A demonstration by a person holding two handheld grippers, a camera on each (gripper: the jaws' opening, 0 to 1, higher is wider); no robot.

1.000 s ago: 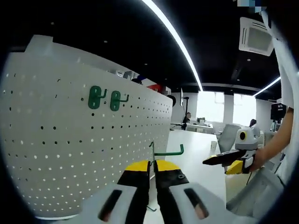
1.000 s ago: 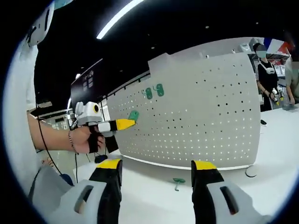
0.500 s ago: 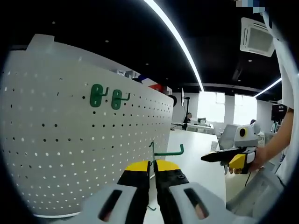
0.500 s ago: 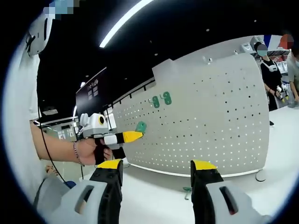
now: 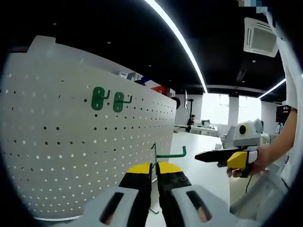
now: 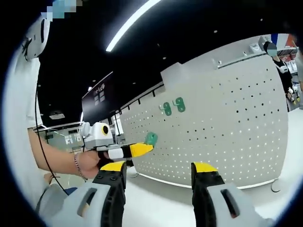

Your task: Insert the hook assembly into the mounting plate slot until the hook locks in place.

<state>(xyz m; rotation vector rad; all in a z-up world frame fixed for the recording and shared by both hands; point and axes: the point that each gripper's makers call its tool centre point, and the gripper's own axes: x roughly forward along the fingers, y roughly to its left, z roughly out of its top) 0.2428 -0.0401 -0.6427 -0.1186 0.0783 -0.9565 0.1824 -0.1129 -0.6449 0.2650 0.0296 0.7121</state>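
1. Left gripper (image 5: 154,171) — your jaws are clamped together on the green hook (image 5: 163,155). Its wire stem rises from between the yellow tips and its arm runs out to the right of the claw.
2. The pegboard (image 5: 71,142) stands upright just left of and ahead of that claw. Judging by the gap, the hook is near the board but not yet seated in any hole.
3. To seat it well, square the hook's back end to a row of holes before you push. Then press straight in and down until it catches — do not twist the stem in the jaws.
4. Two mounted hooks (image 5: 106,98) already sit on the board, up and left of the claw. Use their posture as your reference for the locked state.
5. Right gripper (image 6: 158,170) — your jaws stand well apart with nothing between them. In its view the left gripper (image 6: 142,149) carries the hook in from the left, close to the board face.
6. Surface: the white table (image 6: 161,203) runs under the board below your right claw.
7. Room: a dark ceiling with a long light strip (image 5: 175,38) overhead. A bright office shows past the board's far edge.
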